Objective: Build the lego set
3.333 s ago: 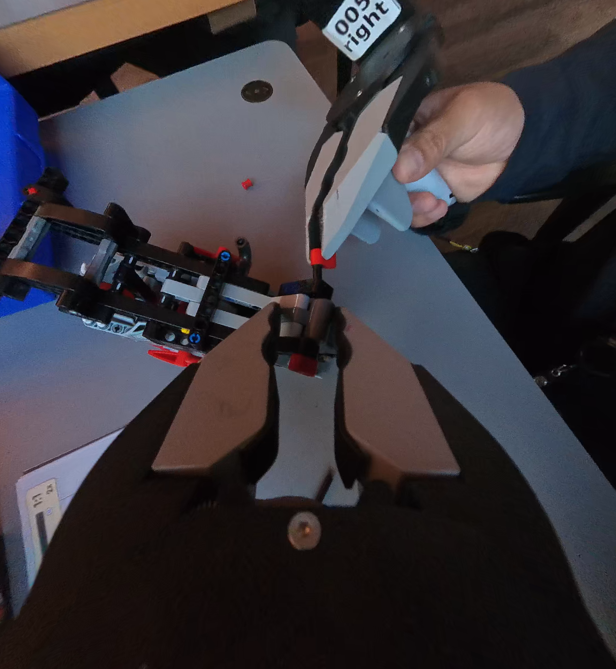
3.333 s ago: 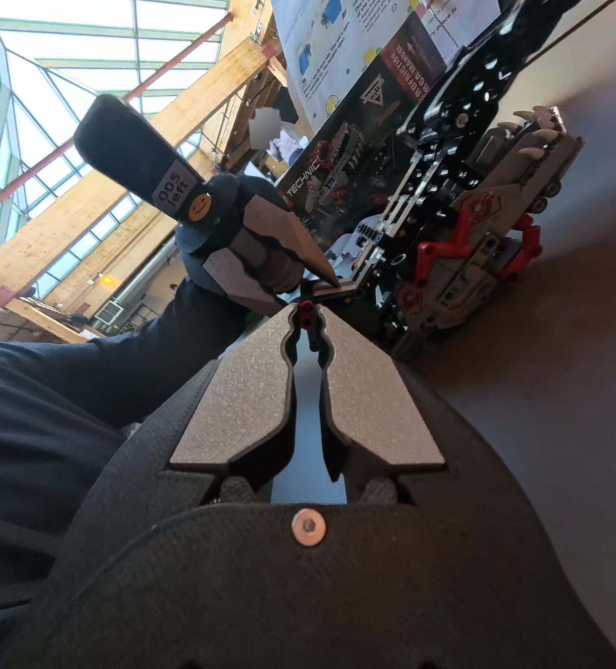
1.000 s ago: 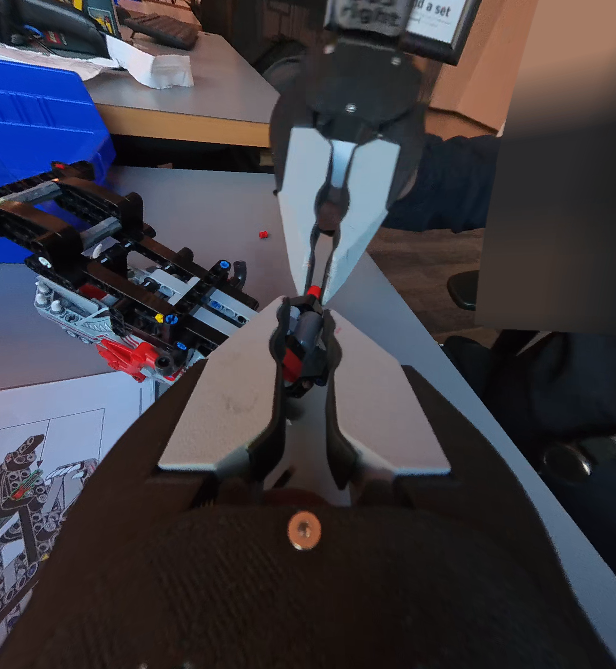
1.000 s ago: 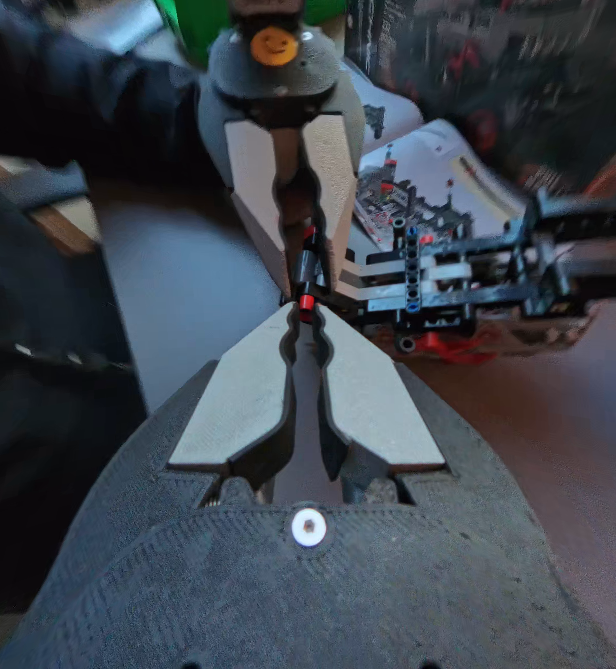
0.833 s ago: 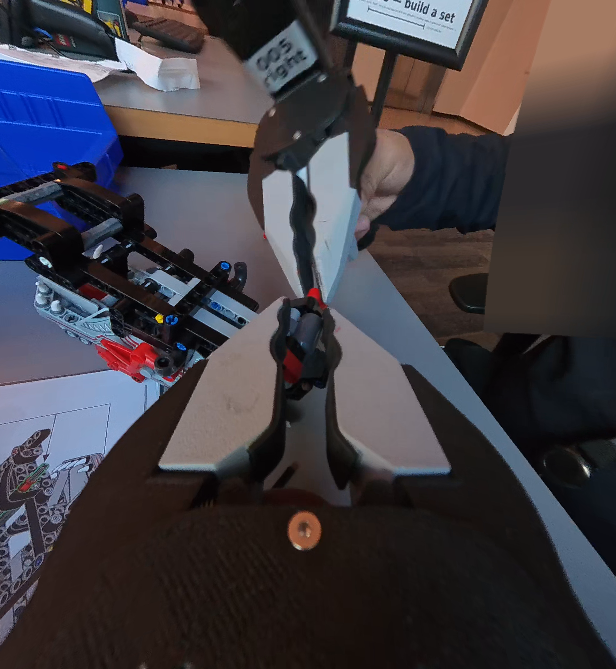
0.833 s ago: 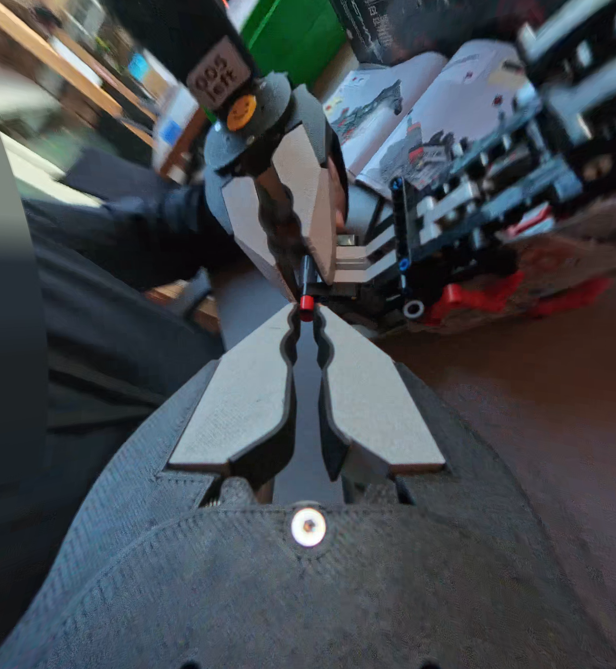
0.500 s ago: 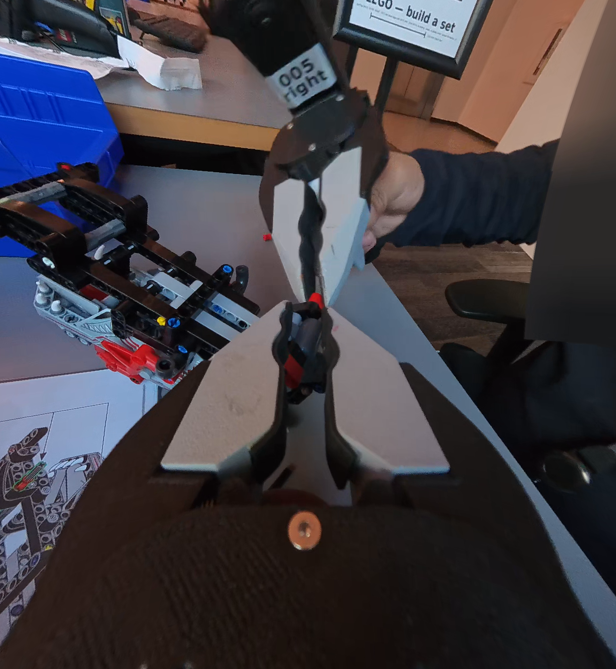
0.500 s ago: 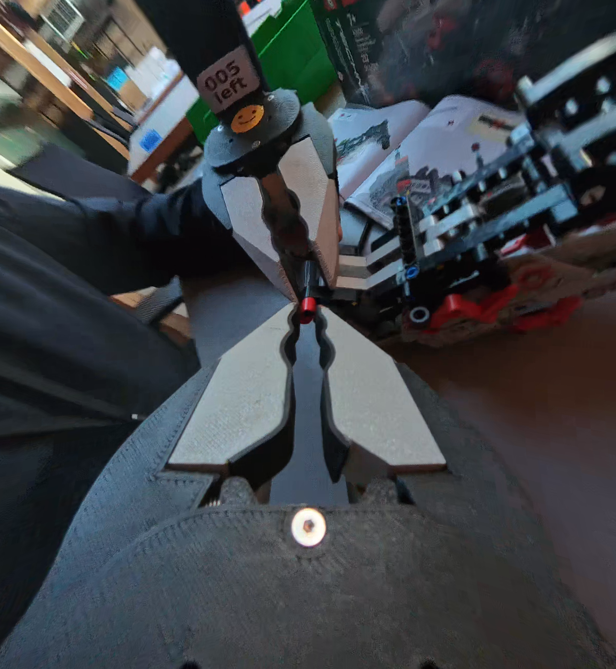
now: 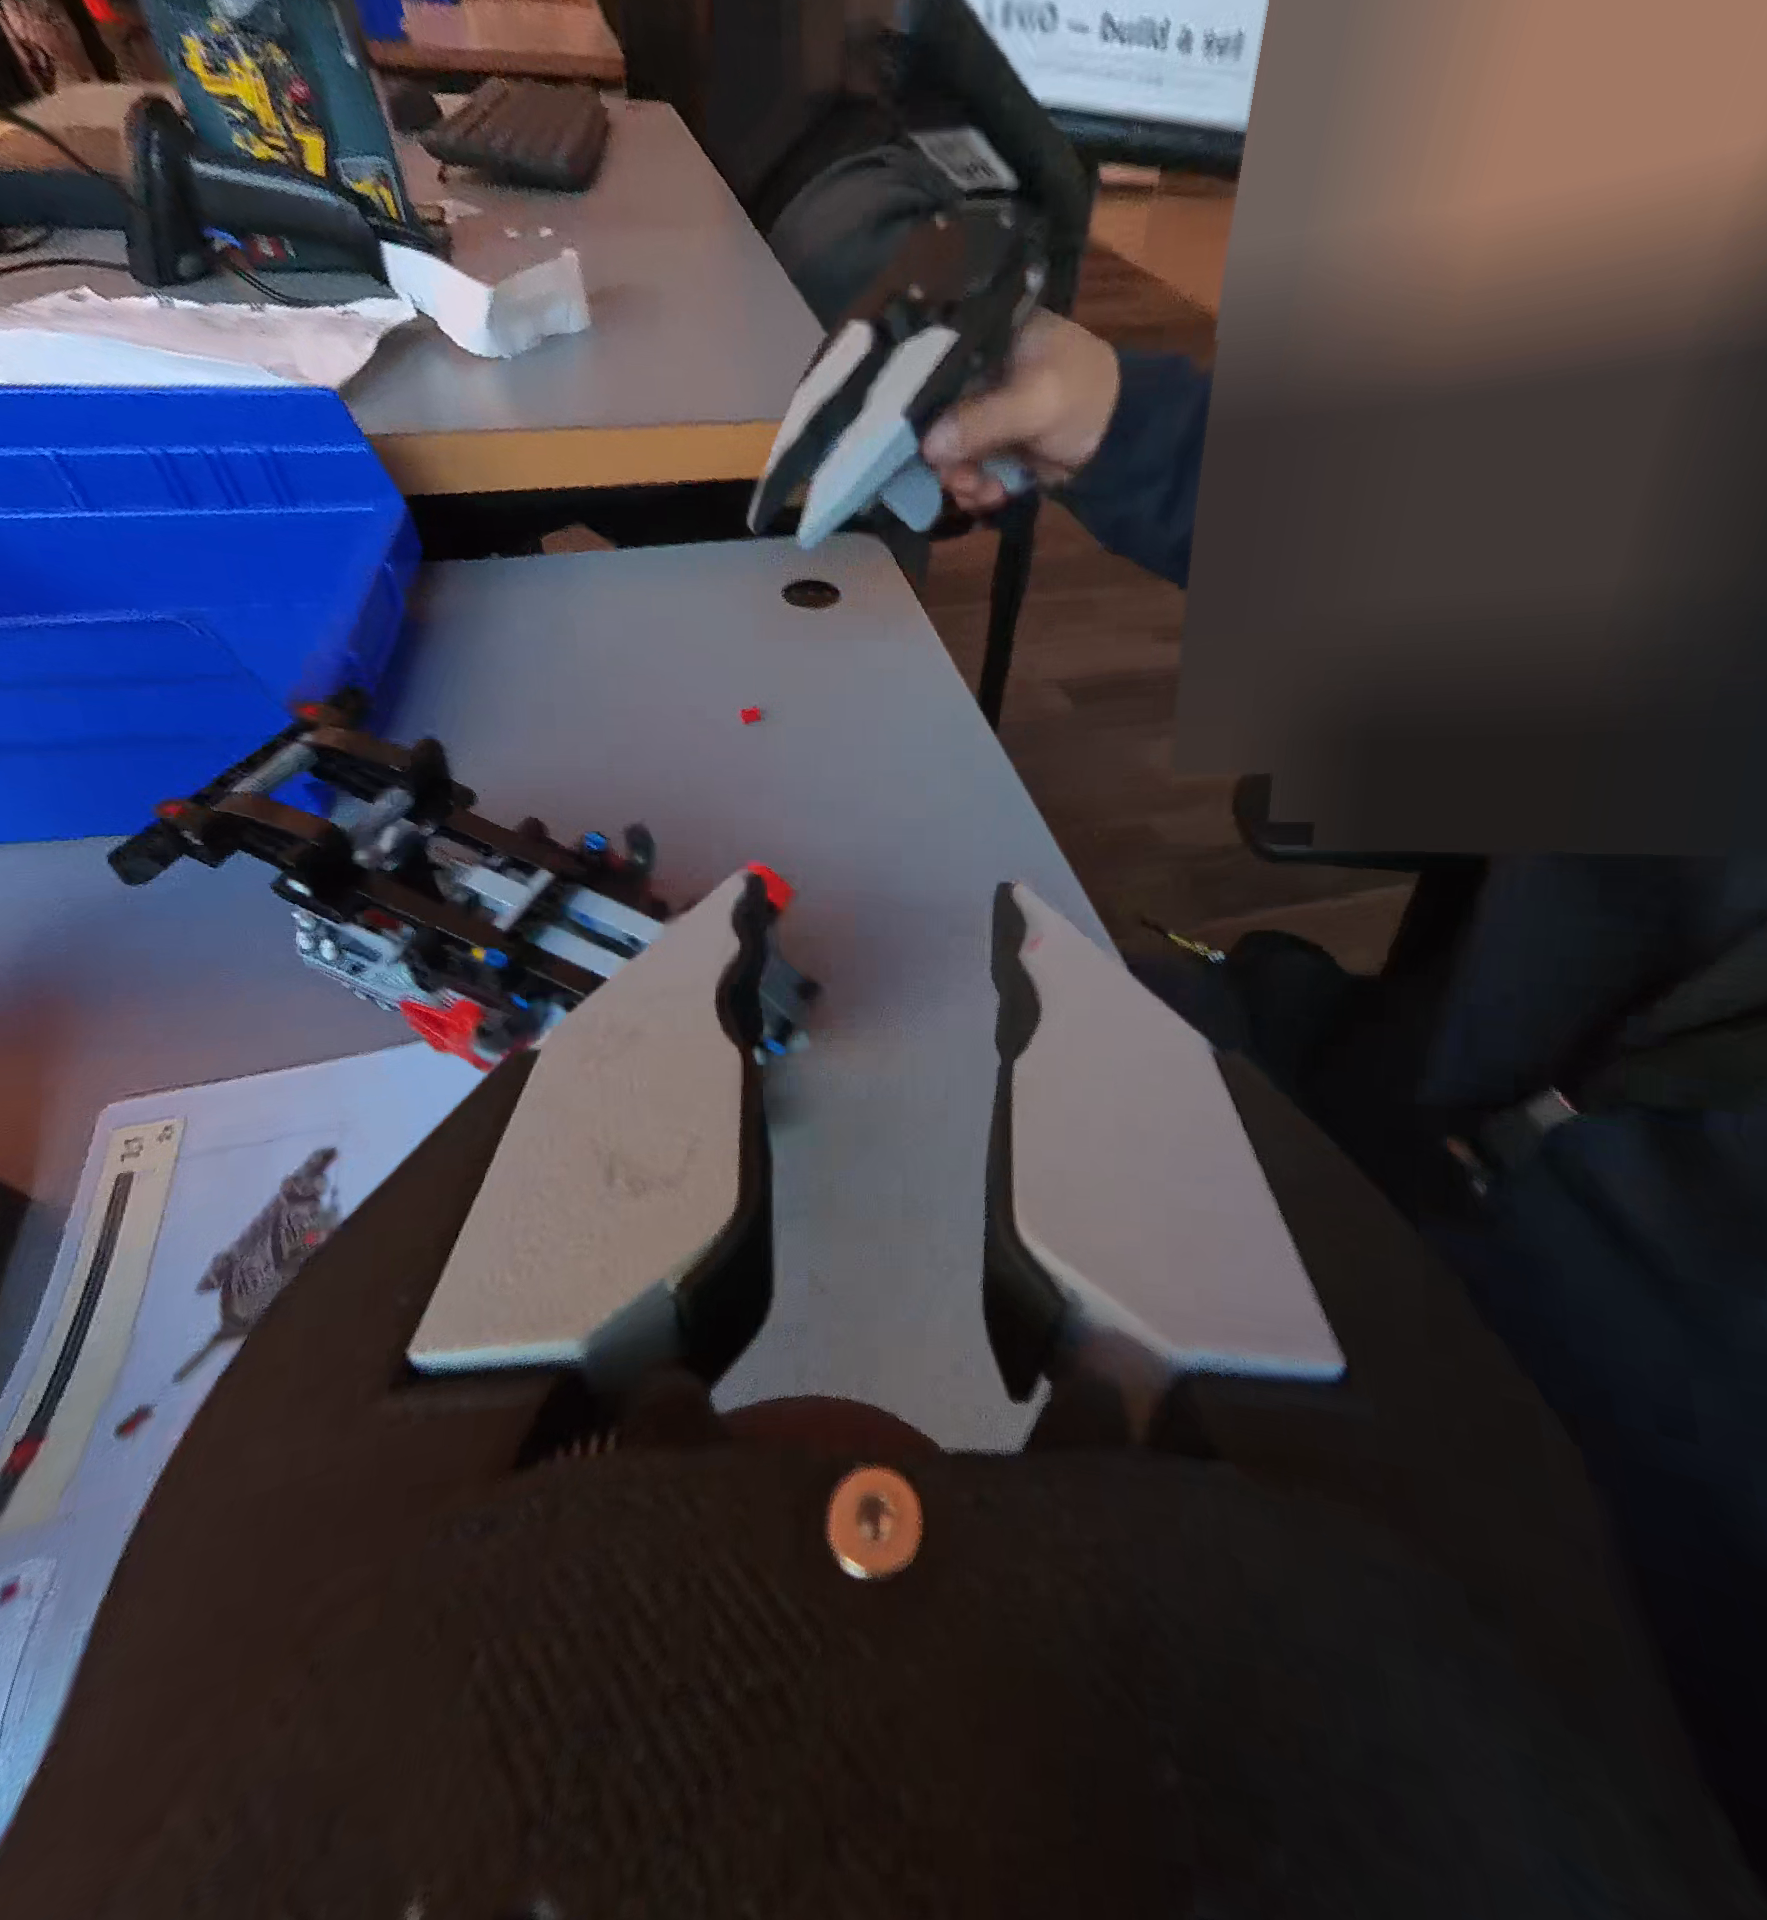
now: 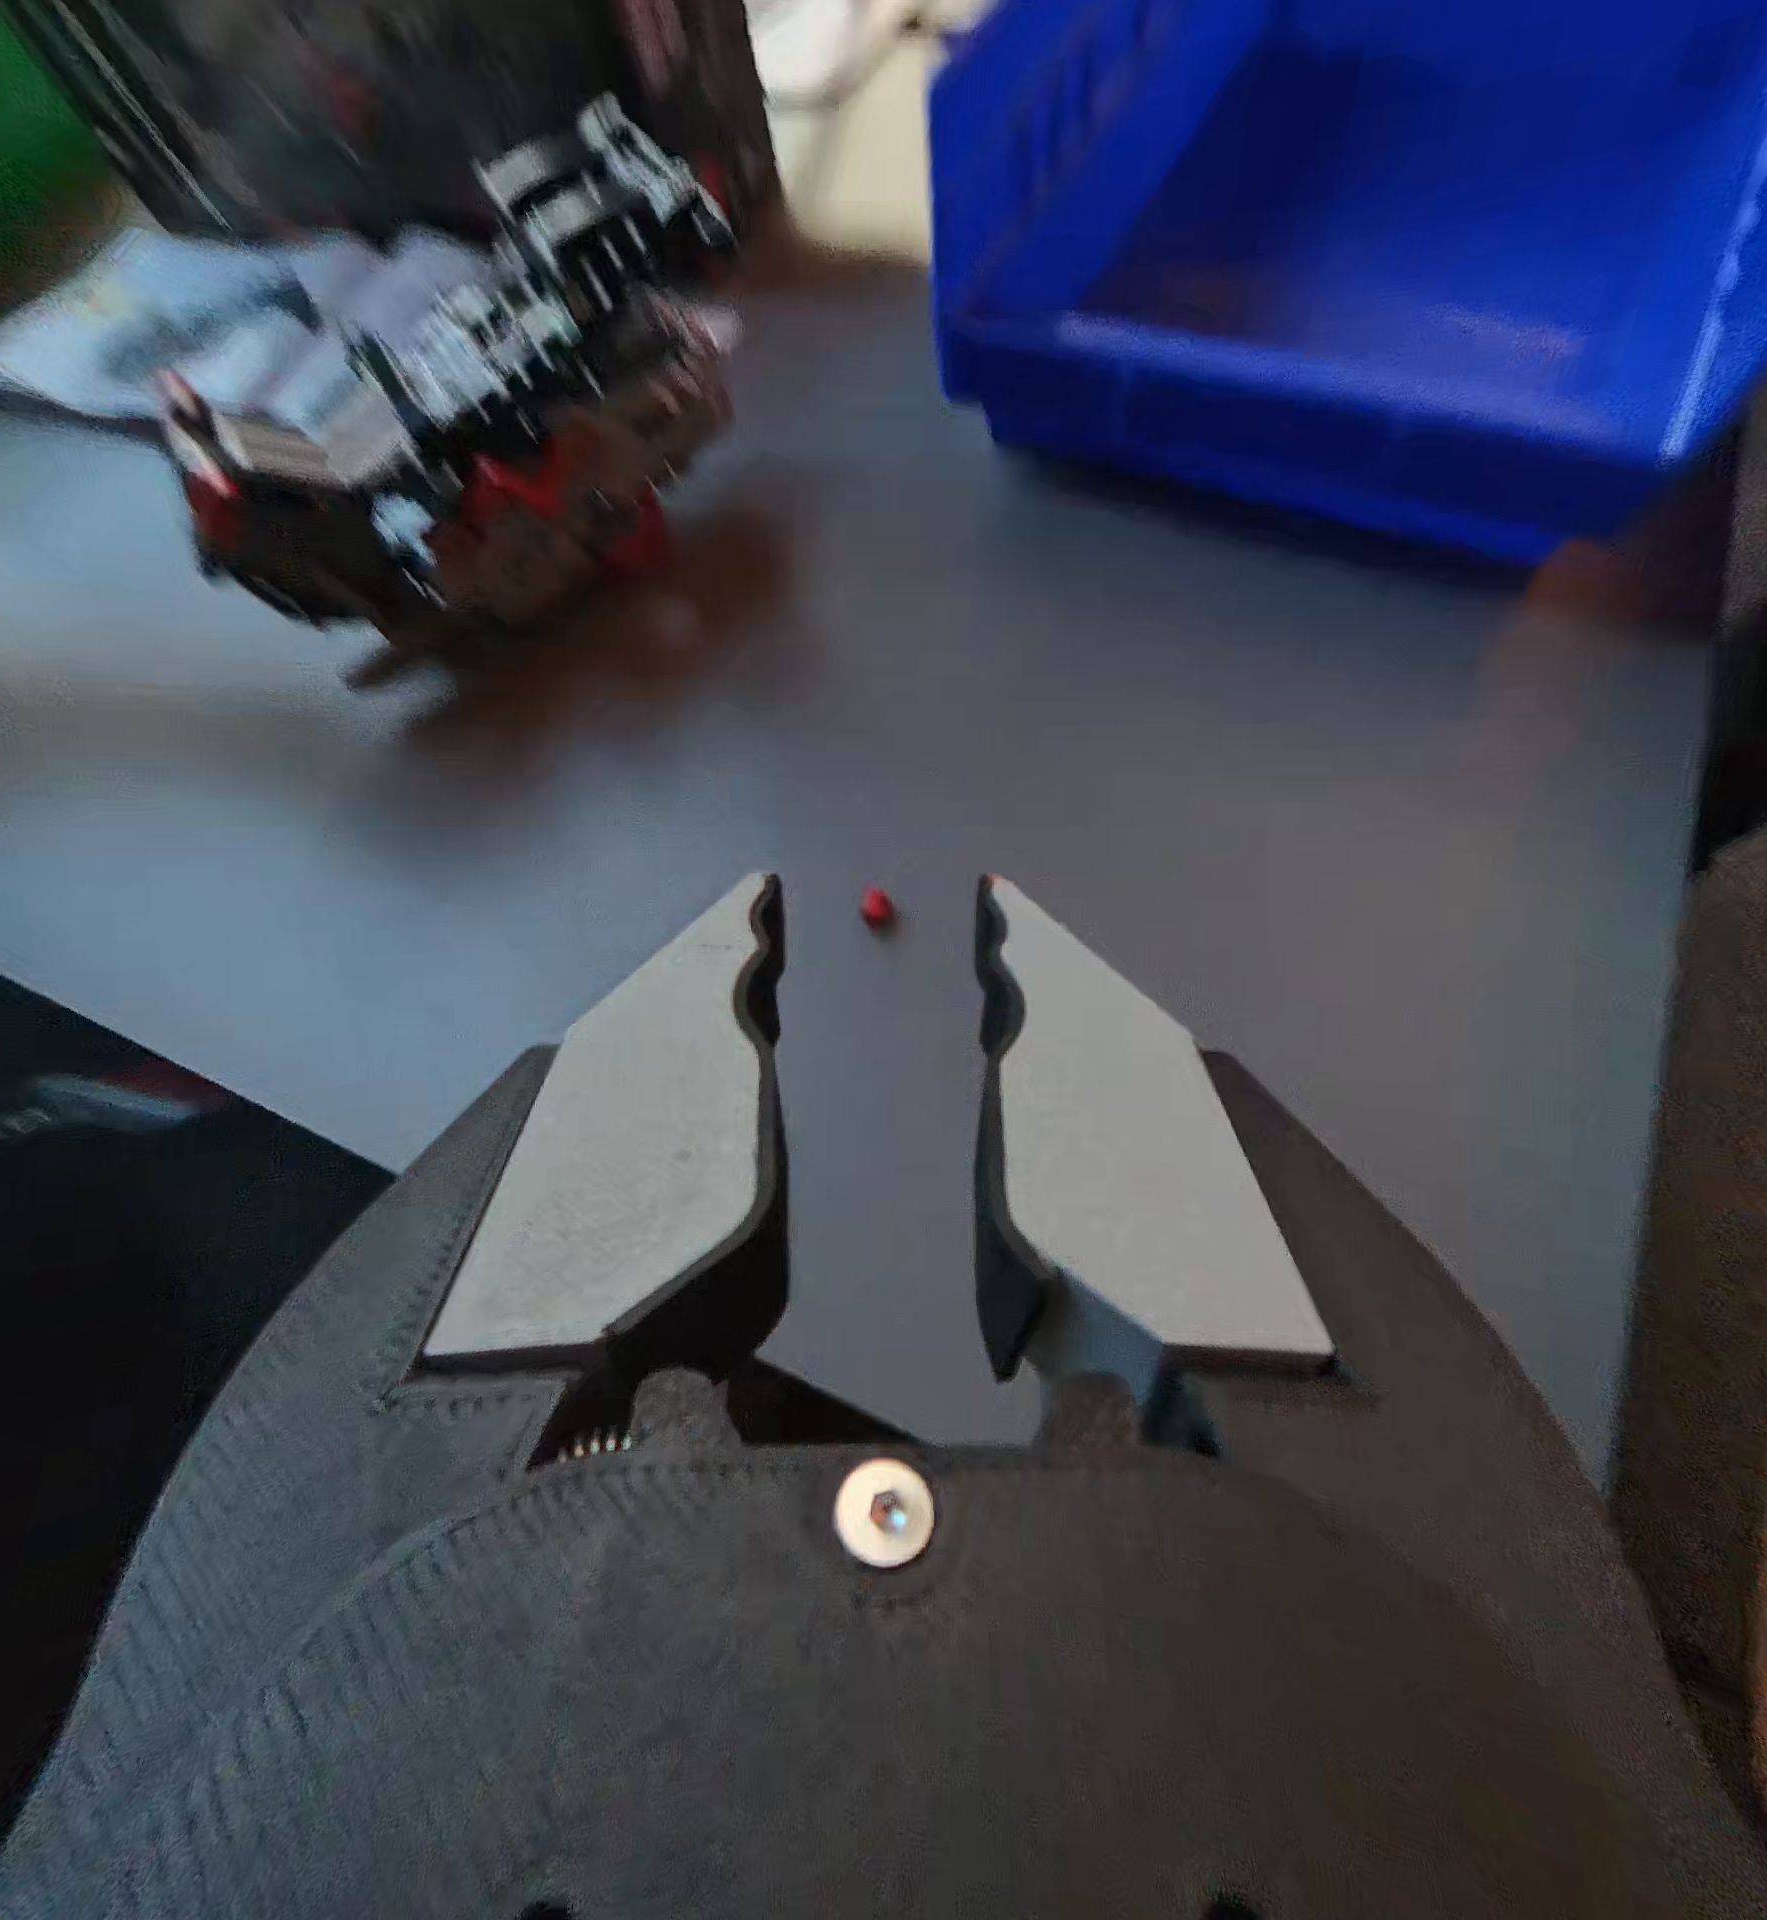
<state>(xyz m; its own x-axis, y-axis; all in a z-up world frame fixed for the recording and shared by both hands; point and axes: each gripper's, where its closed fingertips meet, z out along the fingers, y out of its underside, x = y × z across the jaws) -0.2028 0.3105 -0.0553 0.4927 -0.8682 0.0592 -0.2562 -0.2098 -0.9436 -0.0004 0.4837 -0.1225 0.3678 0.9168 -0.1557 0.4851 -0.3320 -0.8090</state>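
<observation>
Our left gripper (image 9: 874,899) is wide open; a small grey-and-red assembly (image 9: 780,987) sits against its left finger. Our right gripper (image 10: 877,883) is open and empty, a red pin (image 10: 876,906) between its tips. The lego model (image 9: 391,894) lies beside the blue bin (image 9: 131,592).

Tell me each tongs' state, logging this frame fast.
Left tongs: open, small assembly beside one finger, not clamped.
Right tongs: open, empty.
</observation>
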